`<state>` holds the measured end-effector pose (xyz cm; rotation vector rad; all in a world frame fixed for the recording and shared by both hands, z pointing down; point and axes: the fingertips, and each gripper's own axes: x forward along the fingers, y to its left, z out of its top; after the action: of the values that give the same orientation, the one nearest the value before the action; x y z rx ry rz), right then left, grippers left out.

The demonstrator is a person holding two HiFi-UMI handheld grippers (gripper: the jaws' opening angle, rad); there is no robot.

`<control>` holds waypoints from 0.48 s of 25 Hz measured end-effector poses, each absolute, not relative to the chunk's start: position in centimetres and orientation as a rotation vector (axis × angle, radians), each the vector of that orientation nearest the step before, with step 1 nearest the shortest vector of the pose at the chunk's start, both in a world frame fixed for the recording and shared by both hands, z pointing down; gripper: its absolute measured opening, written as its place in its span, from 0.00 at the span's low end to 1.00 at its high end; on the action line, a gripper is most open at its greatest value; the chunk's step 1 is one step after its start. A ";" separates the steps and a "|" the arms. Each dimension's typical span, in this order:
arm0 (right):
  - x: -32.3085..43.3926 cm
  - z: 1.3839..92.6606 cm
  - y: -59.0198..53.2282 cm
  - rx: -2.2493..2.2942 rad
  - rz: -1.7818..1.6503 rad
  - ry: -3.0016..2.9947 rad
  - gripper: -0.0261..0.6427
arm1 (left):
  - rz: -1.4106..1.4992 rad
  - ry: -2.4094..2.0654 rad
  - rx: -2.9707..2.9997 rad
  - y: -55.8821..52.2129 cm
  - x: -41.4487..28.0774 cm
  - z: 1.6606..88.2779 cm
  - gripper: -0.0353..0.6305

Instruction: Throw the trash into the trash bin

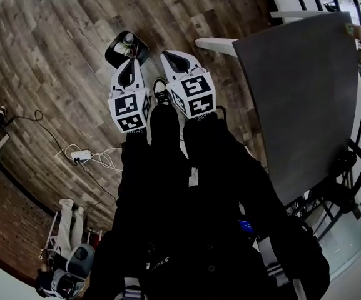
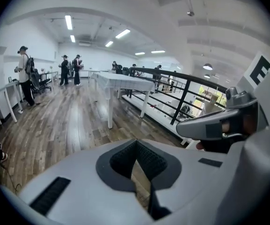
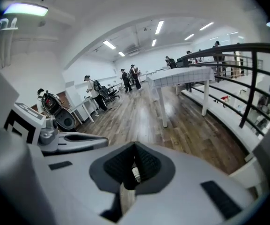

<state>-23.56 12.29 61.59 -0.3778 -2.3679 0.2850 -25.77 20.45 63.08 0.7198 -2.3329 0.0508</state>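
Observation:
The black trash bin point(image 1: 116, 54) stands on the wooden floor ahead of me, with pale trash point(image 1: 128, 40) lying inside it. Both grippers are held side by side above the floor on my side of the bin. My left gripper point(image 1: 131, 62) overlaps the bin's near rim in the head view; its jaws point(image 2: 135, 161) are shut with nothing between them. My right gripper point(image 1: 169, 56) is just right of the bin. Its jaws point(image 3: 135, 165) also look shut, and a small pale sliver shows in the slit; I cannot tell what it is.
A grey table point(image 1: 299, 92) stands to my right, with a black railing point(image 2: 181, 95) beyond it. A white power strip point(image 1: 80, 156) and its cables lie on the floor to the left. Several people point(image 2: 25, 74) stand by white tables point(image 2: 120, 81) far across the room.

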 end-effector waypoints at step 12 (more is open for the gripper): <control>-18.0 47.4 3.6 -0.169 0.316 -2.557 0.06 | 0.093 -2.410 0.963 9.5 -21.8 48.6 0.05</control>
<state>-18.00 3.59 47.39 -0.1688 -2.5566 0.3156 -21.75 9.50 48.61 0.9628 -2.4105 0.0934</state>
